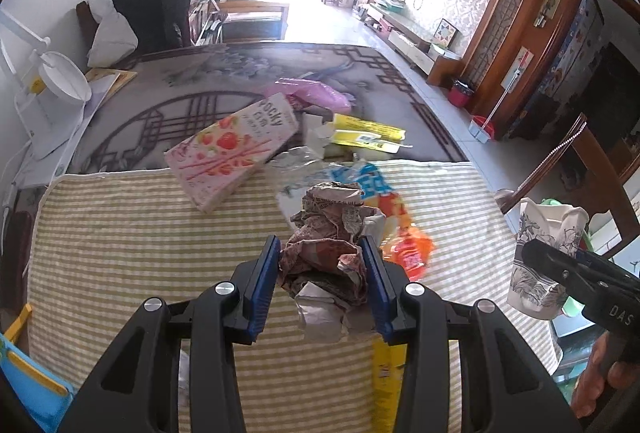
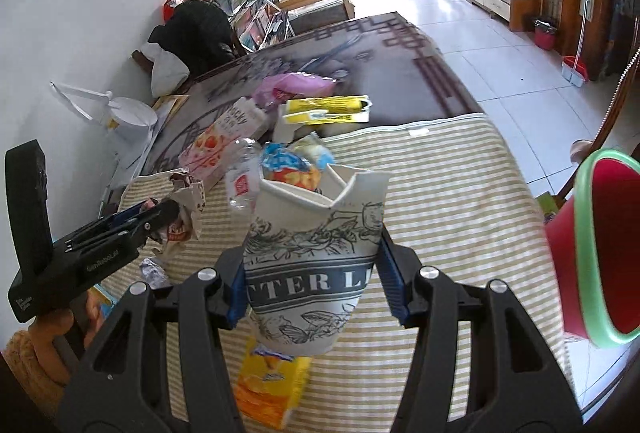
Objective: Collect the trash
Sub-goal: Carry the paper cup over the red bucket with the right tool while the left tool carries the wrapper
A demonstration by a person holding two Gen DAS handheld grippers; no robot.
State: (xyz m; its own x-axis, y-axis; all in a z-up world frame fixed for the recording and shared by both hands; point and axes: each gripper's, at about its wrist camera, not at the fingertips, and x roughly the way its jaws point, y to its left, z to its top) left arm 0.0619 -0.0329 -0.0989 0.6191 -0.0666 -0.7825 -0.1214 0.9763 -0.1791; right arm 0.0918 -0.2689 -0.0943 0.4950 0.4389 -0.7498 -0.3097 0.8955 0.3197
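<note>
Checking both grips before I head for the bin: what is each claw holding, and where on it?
Left claw: crumpled paper wad, pinched across its sides. Right claw: crushed paper cup, gripped on opposite sides of its printed wall.

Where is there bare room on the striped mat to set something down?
Bare mat lies left of the left gripper, below the pink Pocky box, and right of the paper cup toward the red bin. The far middle is crowded with wrappers.
</note>
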